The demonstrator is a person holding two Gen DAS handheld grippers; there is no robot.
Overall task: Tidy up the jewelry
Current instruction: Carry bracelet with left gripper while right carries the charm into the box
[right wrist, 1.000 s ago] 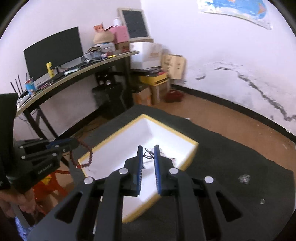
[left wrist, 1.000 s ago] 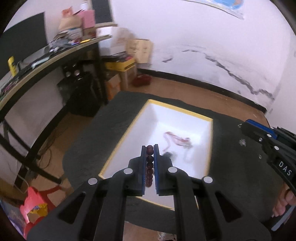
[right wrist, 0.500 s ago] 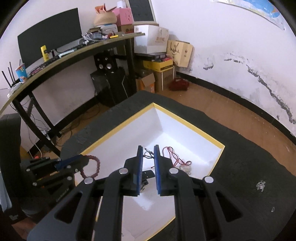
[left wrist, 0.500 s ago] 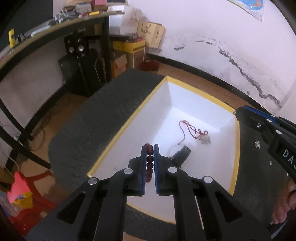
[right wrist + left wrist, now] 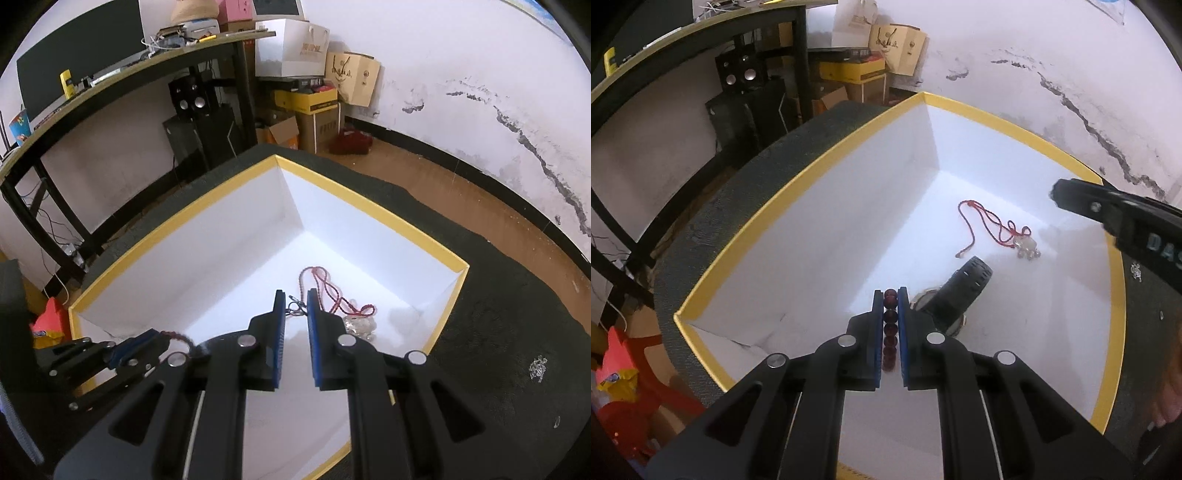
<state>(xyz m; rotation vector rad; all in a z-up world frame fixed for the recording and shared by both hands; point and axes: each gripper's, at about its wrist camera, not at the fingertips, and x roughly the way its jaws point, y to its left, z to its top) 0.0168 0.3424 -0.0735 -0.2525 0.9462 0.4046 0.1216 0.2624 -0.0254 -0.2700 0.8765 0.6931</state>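
Observation:
My left gripper (image 5: 890, 295) is shut on a dark red bead bracelet (image 5: 890, 325) and holds it inside the white box with the yellow rim (image 5: 798, 184), above its floor. On the floor lie a red cord necklace with a clear pendant (image 5: 993, 227) and a black watch (image 5: 964, 291). My right gripper (image 5: 295, 299) is shut on a small dark wire piece of jewelry (image 5: 294, 308) over the same box (image 5: 354, 199), above the red necklace (image 5: 332, 291). The left gripper (image 5: 110, 358) with the bracelet (image 5: 179, 338) shows at lower left.
The box sits on a dark round table (image 5: 498, 314). A small silver trinket (image 5: 537, 367) lies on the table right of the box. A desk (image 5: 110, 74), speakers and cardboard boxes (image 5: 317, 107) stand behind. A red stool (image 5: 624, 387) is at the lower left.
Both grippers have moved forward and lower over the box. The left gripper with the bracelet is now inside the box, close to the watch.

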